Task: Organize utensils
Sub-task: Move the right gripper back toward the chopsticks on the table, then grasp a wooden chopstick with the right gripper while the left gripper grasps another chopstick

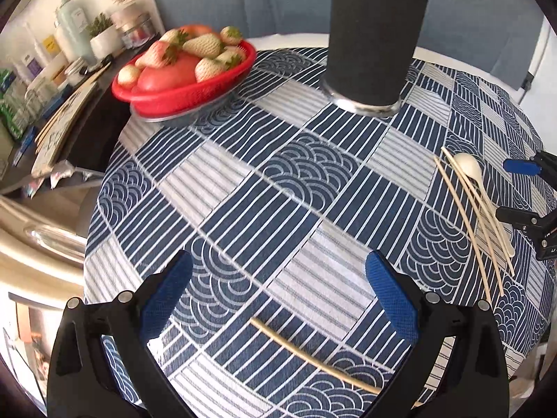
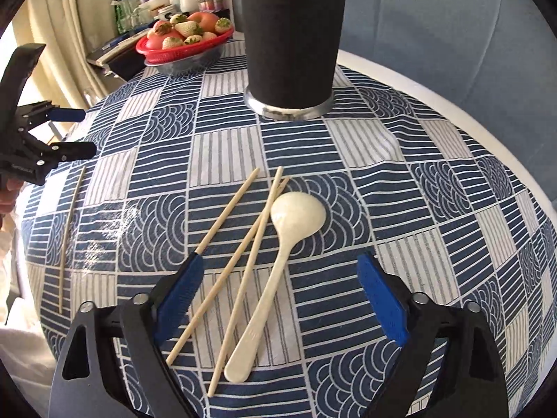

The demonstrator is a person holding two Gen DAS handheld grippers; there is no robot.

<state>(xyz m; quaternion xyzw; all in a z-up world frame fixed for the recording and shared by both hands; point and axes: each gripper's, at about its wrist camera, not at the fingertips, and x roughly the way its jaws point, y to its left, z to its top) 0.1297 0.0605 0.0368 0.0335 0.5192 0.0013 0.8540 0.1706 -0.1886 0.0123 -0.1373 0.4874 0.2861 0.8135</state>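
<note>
Two hand-held grippers, both mine, both spread wide with nothing between the fingers. My left hand-held gripper (image 1: 278, 289) hovers low over the worktop (image 1: 243, 181), which wears a blue-and-white patterned cloth; a single chopstick (image 1: 313, 357) lies loose on the cloth between and just below its blue pads (image 1: 390, 296), not touching them as far as I can tell. My right hand-held gripper (image 2: 278, 292) sits over the main cluster: three chopsticks (image 2: 226, 240) fanned out beside a cream spoon (image 2: 278, 261), spoon bowl pointing away from me, handle toward me. Two of the three chopsticks cross near their far tips, just beside the spoon bowl. The left pad (image 2: 181, 292) is over the near part of the leftmost chopstick; contact unclear. Black cylindrical holder (image 2: 292, 41) stands upright at the far side on a metal base, well apart from the utensils. Red basket of strawberries (image 2: 181, 45) far left of the holder. Cluttered shelf (image 1: 41, 80) beyond the worktop edge.
</note>
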